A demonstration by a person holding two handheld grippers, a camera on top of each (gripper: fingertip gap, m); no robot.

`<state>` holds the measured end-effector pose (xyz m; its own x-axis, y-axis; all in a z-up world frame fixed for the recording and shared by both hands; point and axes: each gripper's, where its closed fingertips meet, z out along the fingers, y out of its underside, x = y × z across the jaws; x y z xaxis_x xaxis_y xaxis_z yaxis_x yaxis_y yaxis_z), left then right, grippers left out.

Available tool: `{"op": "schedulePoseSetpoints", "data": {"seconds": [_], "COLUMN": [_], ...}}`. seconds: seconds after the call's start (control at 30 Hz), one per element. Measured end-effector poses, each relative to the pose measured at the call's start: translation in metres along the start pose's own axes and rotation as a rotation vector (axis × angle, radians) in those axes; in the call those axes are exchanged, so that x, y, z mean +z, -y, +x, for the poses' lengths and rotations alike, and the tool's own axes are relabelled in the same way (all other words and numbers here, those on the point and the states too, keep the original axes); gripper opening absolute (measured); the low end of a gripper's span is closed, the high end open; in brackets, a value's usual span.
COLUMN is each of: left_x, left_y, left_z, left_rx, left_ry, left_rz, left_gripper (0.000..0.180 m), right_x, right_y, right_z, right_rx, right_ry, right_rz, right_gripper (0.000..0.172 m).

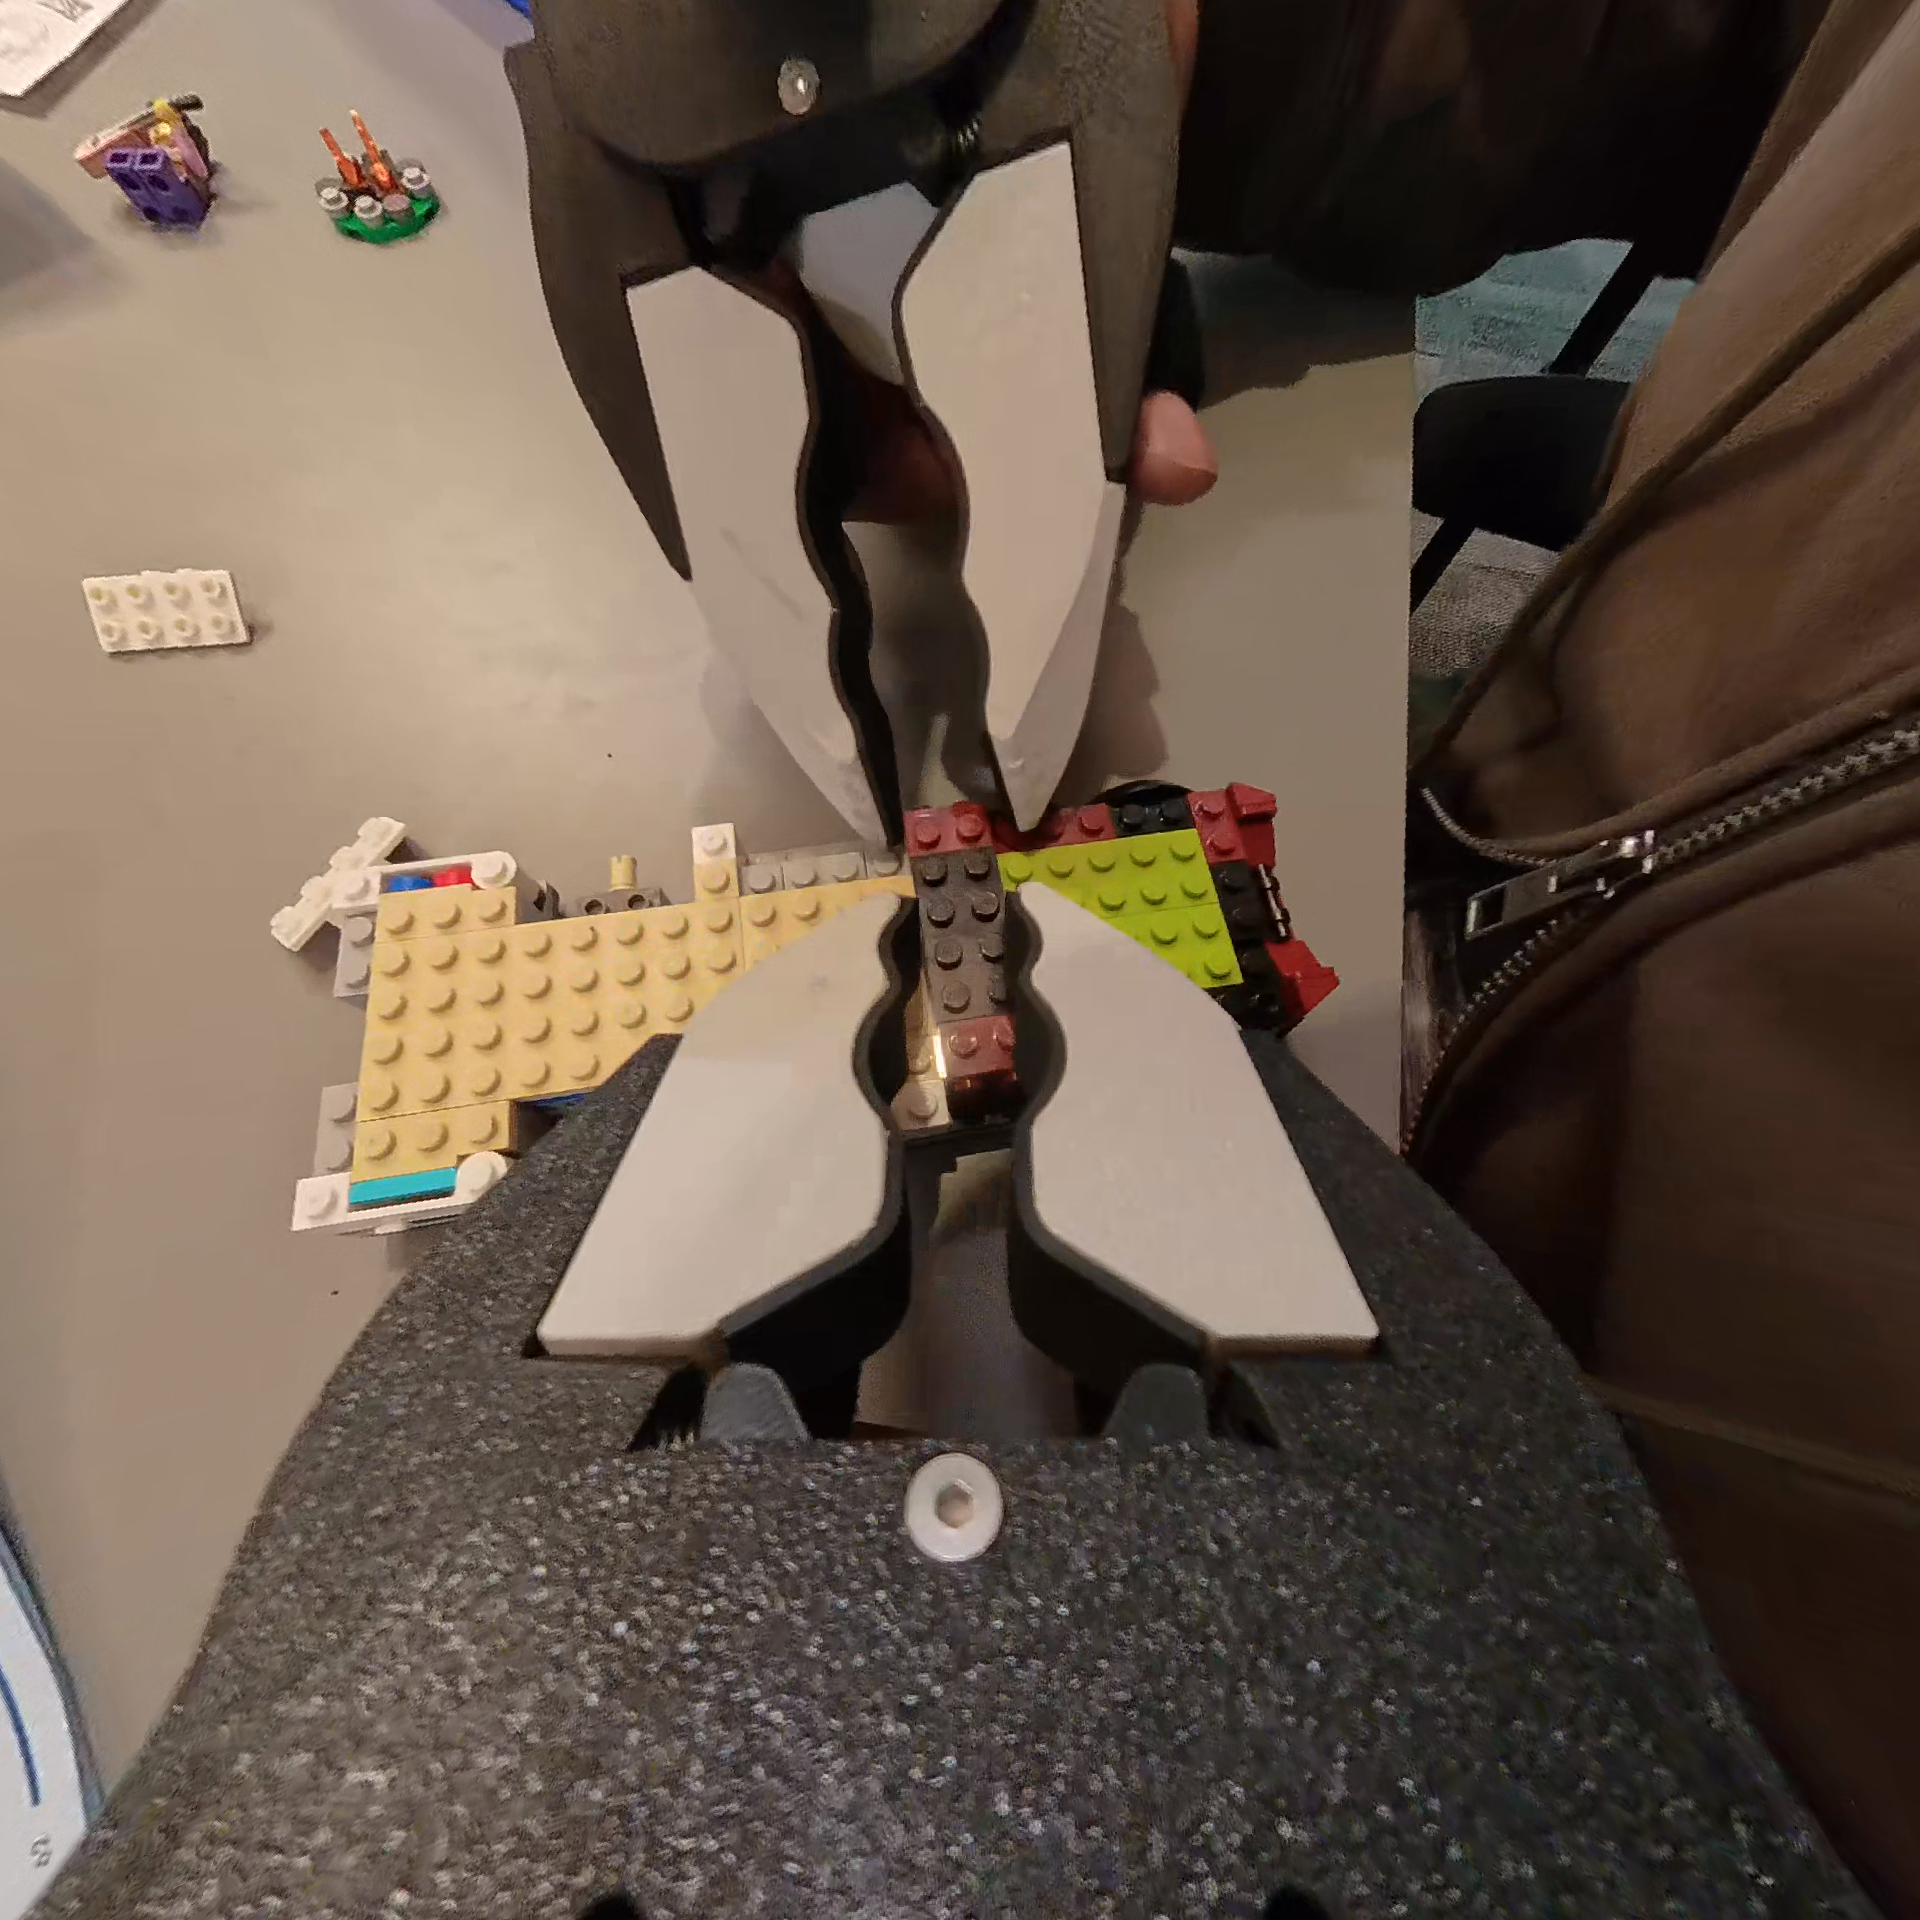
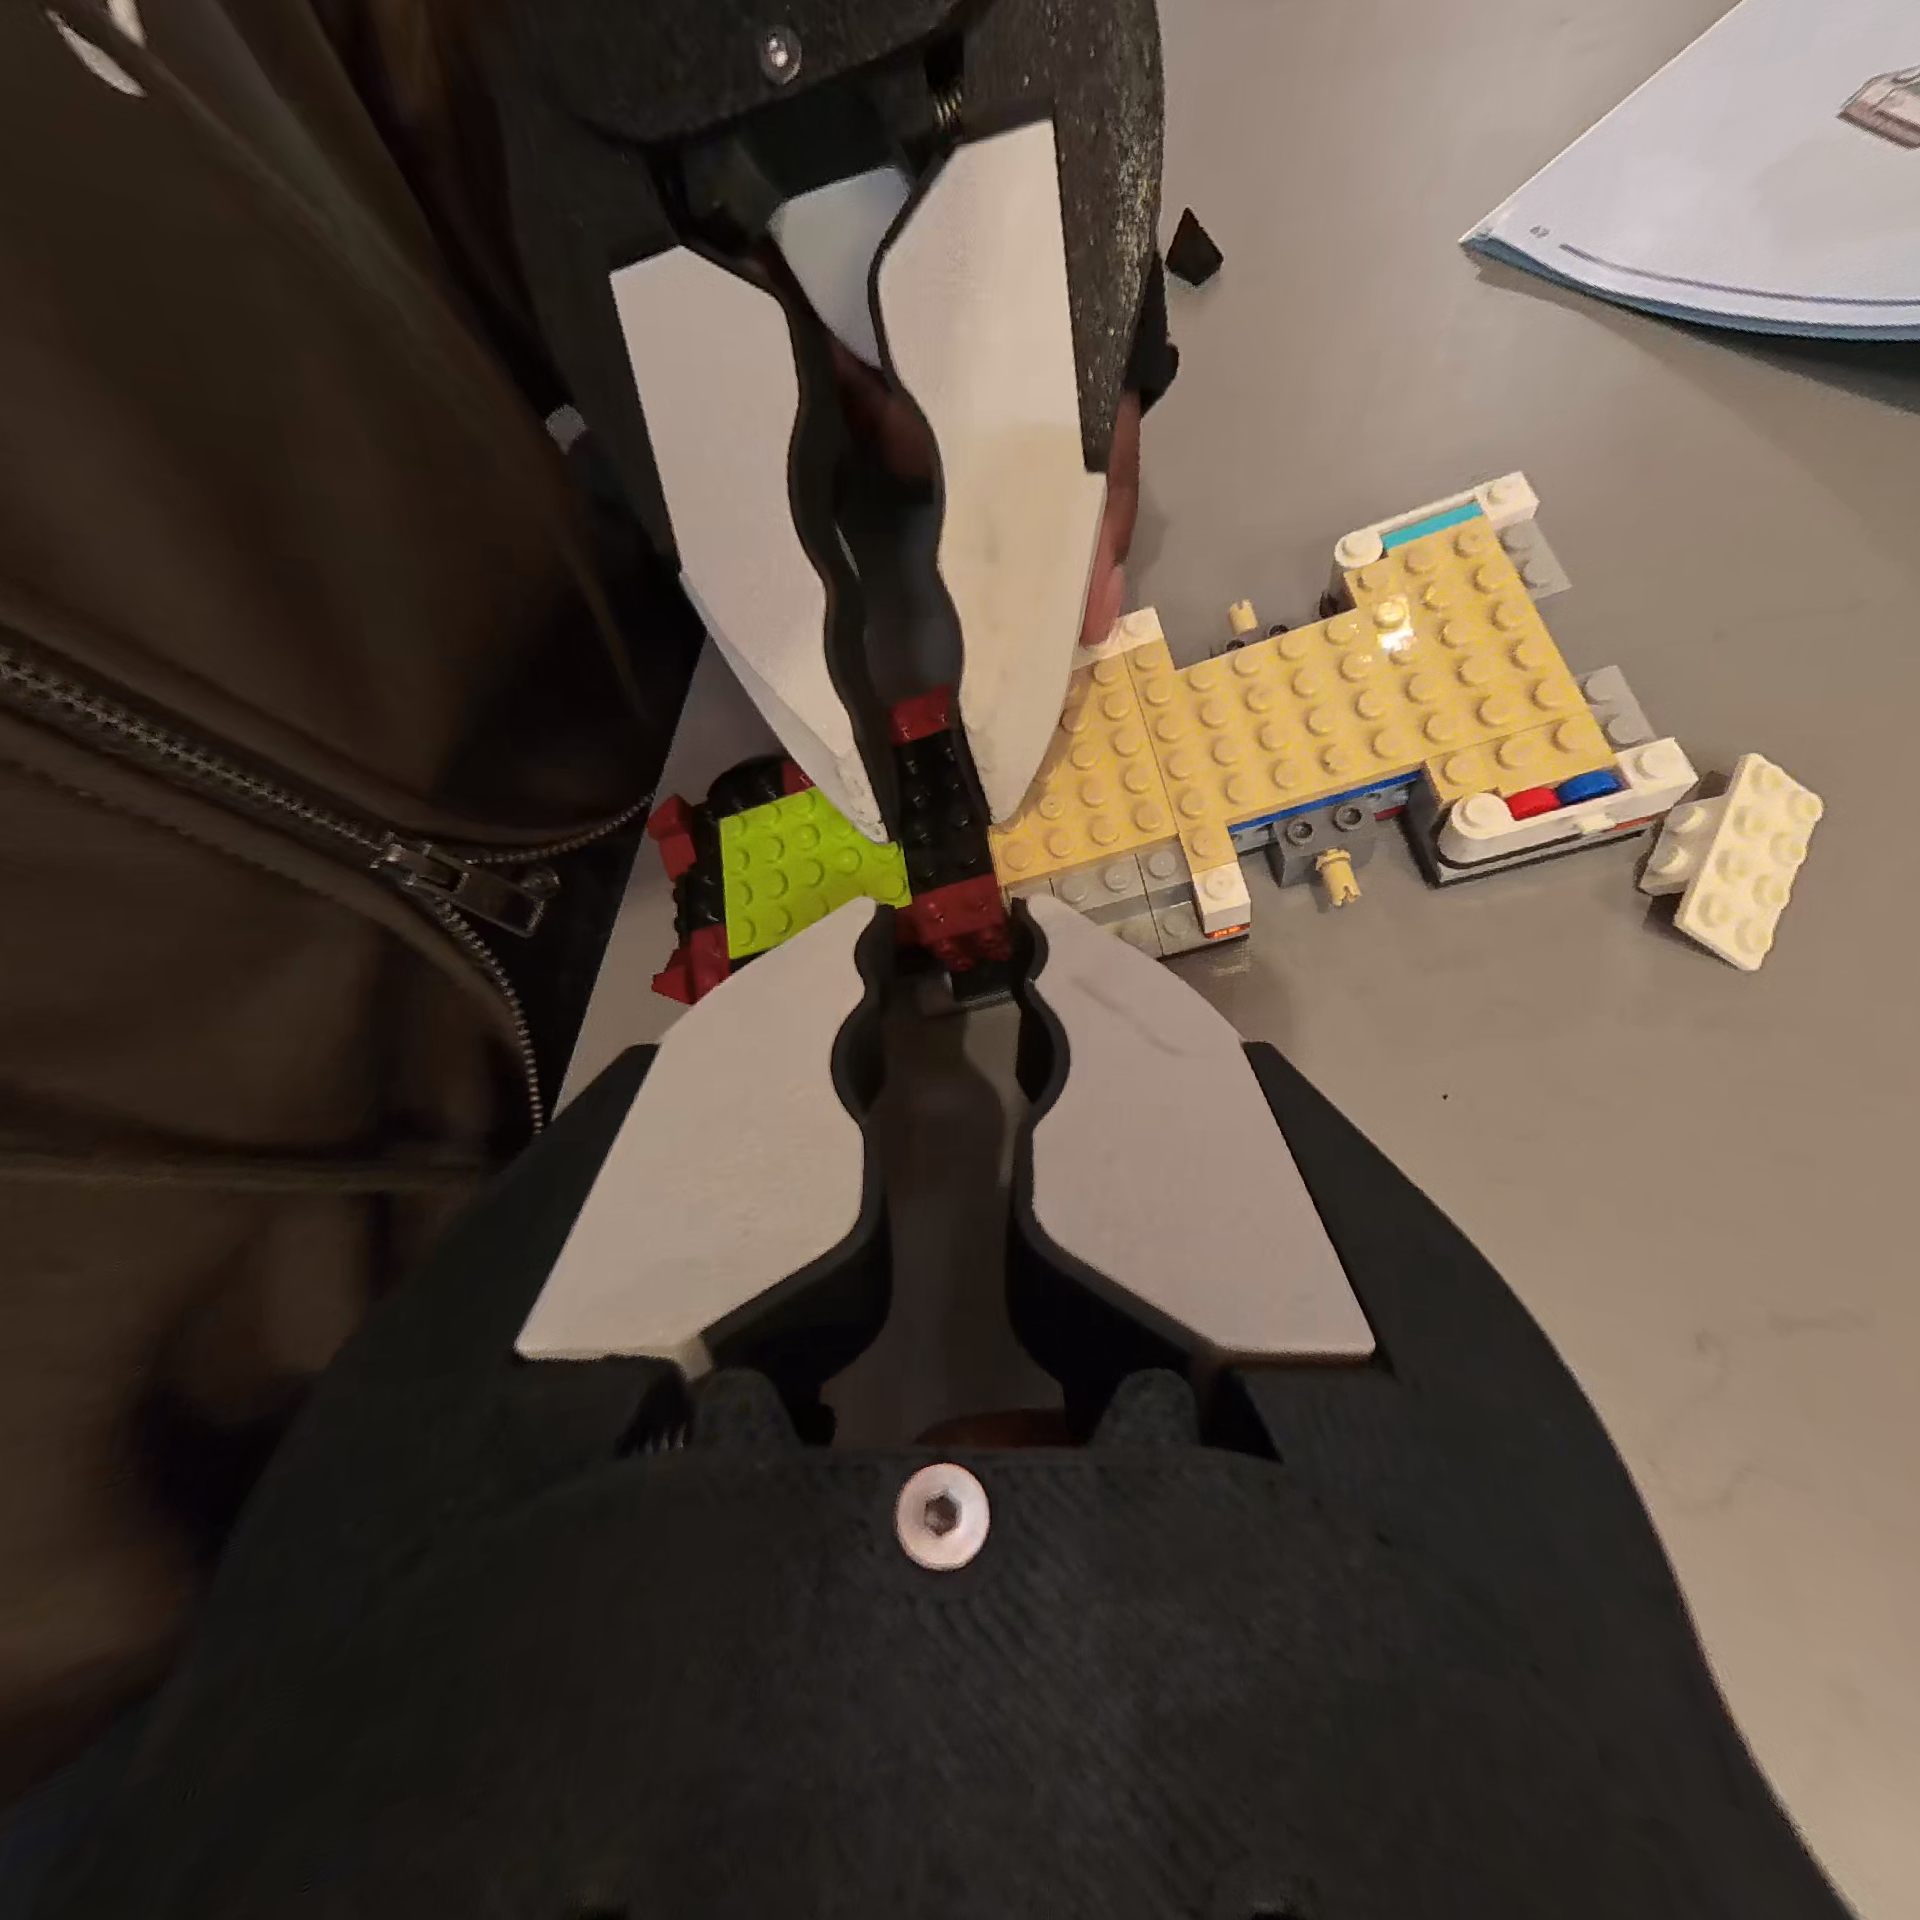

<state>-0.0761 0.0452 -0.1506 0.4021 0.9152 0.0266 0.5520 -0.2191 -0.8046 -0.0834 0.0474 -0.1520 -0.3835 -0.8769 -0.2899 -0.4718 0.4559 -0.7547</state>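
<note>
A flat brick model lies on the grey table (image 1: pixel 416 468): a tan plate (image 1: pixel 520 997), a lime plate (image 1: pixel 1132 894), and between them a black strip with dark red ends (image 1: pixel 966 935). My left gripper (image 1: pixel 961 904) is shut on the near part of this strip, with a pad pressed on each side. It also shows in the right wrist view (image 2: pixel 935 821), gripping the strip (image 2: pixel 935 800). My right gripper (image 2: pixel 948 914) comes from the opposite side and is closed on the strip's dark red end. The left wrist view shows its tips (image 1: pixel 956 826) there.
A loose white plate (image 1: pixel 166 611) and two small brick builds (image 1: pixel 156 161) (image 1: pixel 376 182) stand farther out. A light blue booklet (image 2: pixel 1745 208) lies at the back. A person's brown zipped jacket (image 1: pixel 1714 935) hangs just past the table edge beside the lime plate (image 2: pixel 790 862). The tips of both grippers are at nearly the same place. The tan plate (image 1: pixel 520 997) is about 7 cm from both grippers' fingertips.
</note>
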Motion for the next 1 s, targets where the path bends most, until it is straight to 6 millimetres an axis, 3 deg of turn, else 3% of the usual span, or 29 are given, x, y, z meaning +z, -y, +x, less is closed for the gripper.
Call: {"op": "schedulePoseSetpoints", "data": {"seconds": [0.43,1.0], "left_x": [0.001,0.001], "left_y": [0.0,-0.001], "left_z": [0.002,0.011], "left_rx": [0.058,0.076], "left_ry": [-0.009,-0.027], "left_rz": [0.0,0.002], "left_gripper": [0.015,0.015], "right_x": [0.001,0.0], "right_y": [-0.001,0.0], "right_z": [-0.001,-0.012], "right_rx": [0.043,-0.225], "right_ry": [0.093,-0.121], "right_rz": [-0.047,0.006], "right_gripper": [0.017,0.015]}}
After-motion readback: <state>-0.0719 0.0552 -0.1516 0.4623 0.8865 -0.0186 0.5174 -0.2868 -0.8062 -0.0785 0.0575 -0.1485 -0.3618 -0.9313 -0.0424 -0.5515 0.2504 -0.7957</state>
